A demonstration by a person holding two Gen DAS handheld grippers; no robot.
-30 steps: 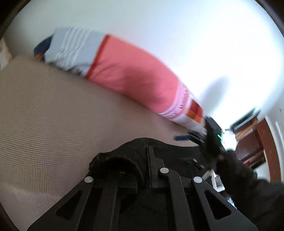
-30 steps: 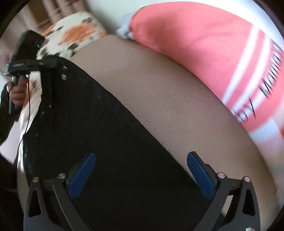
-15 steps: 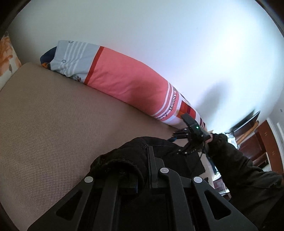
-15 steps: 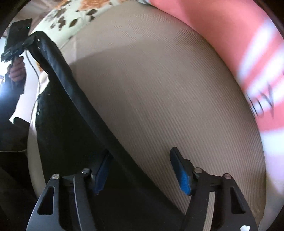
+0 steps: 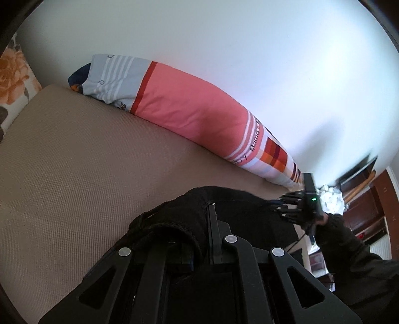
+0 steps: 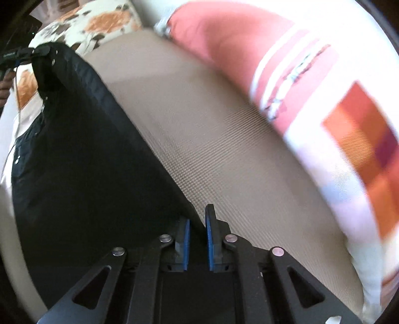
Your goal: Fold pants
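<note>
Black pants [image 5: 239,219] hang stretched between my two grippers above a beige bed cover [image 5: 87,174]. My left gripper [image 5: 202,236] is shut on a bunched end of the pants, and the cloth drapes over its left finger. In the right wrist view the pants [image 6: 82,154] run as a taut dark sheet from the left gripper [image 6: 25,53] at the top left down to my right gripper [image 6: 197,231]. The right jaws are closing and their blue pads [image 6: 209,236] pinch the pants' folded edge. The right gripper [image 5: 286,206] also shows far right in the left wrist view, held by a dark-sleeved hand [image 5: 344,239].
A long pink, striped bolster pillow [image 5: 194,107] lies along the white wall [image 5: 224,37] at the back of the bed. A flowered pillow [image 6: 99,22] sits at the head end. Dark wooden furniture [image 5: 366,206] stands past the bed's right end.
The right jaws went from wide open to closed on the pants' edge while that gripper moved along the fabric. The left gripper kept its grip and rose a little early on.
</note>
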